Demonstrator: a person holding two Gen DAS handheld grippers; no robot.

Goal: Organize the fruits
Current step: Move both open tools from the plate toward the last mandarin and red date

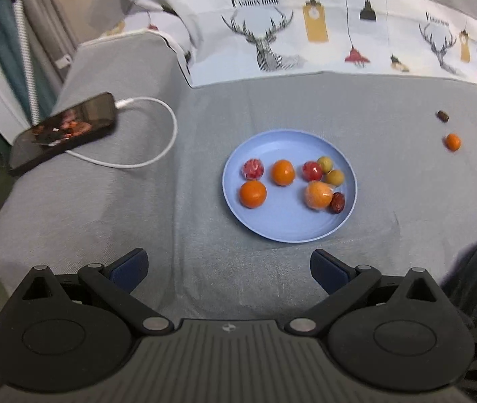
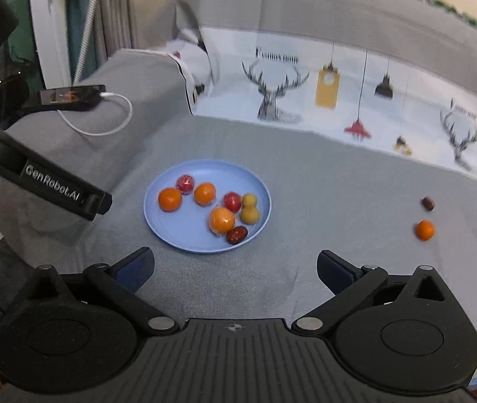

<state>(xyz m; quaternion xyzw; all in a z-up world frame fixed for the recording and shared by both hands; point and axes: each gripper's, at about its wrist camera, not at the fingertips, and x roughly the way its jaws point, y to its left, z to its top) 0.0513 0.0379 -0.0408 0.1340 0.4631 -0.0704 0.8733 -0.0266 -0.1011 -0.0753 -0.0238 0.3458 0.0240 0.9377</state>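
A blue plate (image 1: 272, 225) (image 2: 177, 235) sits on the grey cover and holds several fruits: oranges (image 1: 252, 194), red ones (image 1: 312, 170), two yellow-green ones (image 1: 334, 177) and a dark date (image 1: 338, 202). A small orange (image 1: 452, 141) (image 2: 425, 230) and a brown date (image 1: 442, 116) (image 2: 428, 203) lie loose on the cover to the right. My left gripper (image 1: 230, 265) is open and empty, just in front of the plate. My right gripper (image 2: 235, 270) is open and empty, in front of the plate's right side. The left gripper's body (image 2: 53, 188) shows at the left of the right wrist view.
A phone (image 1: 63, 131) (image 2: 70, 95) on a white charging cable (image 1: 157, 134) lies on the raised grey cushion at the left. A deer-print sheet (image 1: 305, 33) (image 2: 339, 94) runs along the back. Curtains and a pole stand far left.
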